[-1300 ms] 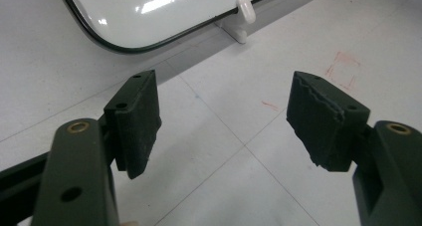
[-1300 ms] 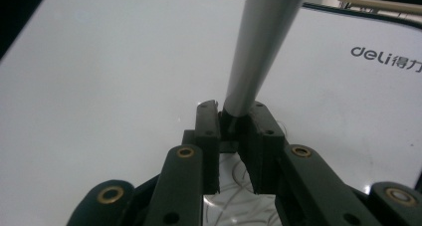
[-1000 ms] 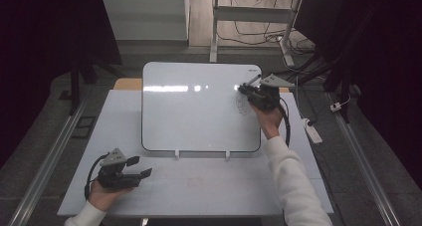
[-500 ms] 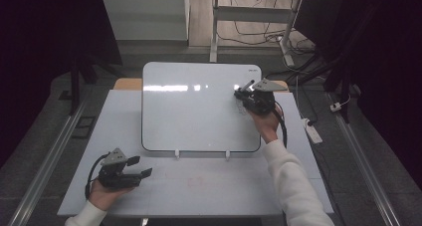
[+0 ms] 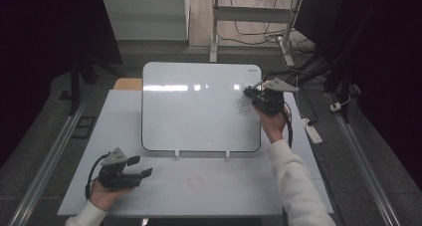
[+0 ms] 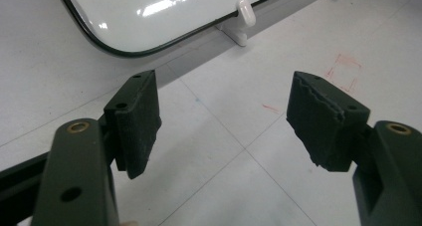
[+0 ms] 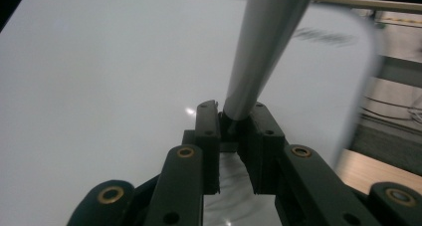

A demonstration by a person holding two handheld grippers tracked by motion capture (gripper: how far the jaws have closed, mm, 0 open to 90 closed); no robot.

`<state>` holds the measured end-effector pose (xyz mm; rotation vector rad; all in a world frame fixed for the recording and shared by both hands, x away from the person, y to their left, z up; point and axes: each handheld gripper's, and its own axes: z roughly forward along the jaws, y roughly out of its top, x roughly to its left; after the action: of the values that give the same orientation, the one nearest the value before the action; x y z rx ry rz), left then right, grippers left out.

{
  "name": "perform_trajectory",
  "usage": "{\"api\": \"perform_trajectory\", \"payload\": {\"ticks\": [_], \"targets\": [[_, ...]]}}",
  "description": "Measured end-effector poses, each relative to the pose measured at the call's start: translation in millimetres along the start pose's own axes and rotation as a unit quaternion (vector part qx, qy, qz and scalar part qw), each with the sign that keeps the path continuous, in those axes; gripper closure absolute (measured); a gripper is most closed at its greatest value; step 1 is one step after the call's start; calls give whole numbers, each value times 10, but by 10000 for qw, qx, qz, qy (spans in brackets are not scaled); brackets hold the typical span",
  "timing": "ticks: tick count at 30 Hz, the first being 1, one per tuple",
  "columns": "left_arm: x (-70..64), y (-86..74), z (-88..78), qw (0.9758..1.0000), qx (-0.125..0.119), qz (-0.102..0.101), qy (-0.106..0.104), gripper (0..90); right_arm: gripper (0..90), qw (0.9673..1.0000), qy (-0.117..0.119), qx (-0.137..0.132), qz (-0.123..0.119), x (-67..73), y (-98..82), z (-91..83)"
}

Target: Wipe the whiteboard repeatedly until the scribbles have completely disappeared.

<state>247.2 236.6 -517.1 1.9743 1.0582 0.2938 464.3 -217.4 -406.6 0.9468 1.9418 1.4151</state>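
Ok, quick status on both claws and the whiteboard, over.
Right claw shut on a marker, tip at the whiteboard by a faint scribble. Left claw open, idle on the table. Nothing in the way.

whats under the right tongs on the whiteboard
Faint scribbled marks on the whiteboard lie beside and beneath the right tongs, which grip a grey marker. The marker's tip and any marks beneath the tongs are covered.

Glaring in a bright streak across the whiteboard (image 5: pixel 199 106) toward 12 o'clock; blurring the marker (image 7: pixel 263 47); darkening at edges.
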Motion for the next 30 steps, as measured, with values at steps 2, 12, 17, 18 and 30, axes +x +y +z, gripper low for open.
{"api": "perform_trajectory", "payload": {"ticks": [2, 12, 17, 18, 30], "targets": [[-3, 1, -7, 10000, -17, 5, -2, 298, 776, 9999, -49, -40, 88, -48, 9, -10], [-16, 8, 7, 10000, -3, 34, -7, 298, 775, 9989, 280, 175, -325, 177, -74, 34], [2, 7, -3, 10000, -31, -2, -15, 298, 775, 9998, 200, 48, -66, 109, -34, 52], [5, 6, -4, 10000, -33, -1, -12, 298, 776, 9992, 366, 99, -106, 158, -64, 64], [-3, 8, -10, 10000, -45, 14, -4, 298, 775, 9999, 84, -12, -68, 28, -16, 20]]}}
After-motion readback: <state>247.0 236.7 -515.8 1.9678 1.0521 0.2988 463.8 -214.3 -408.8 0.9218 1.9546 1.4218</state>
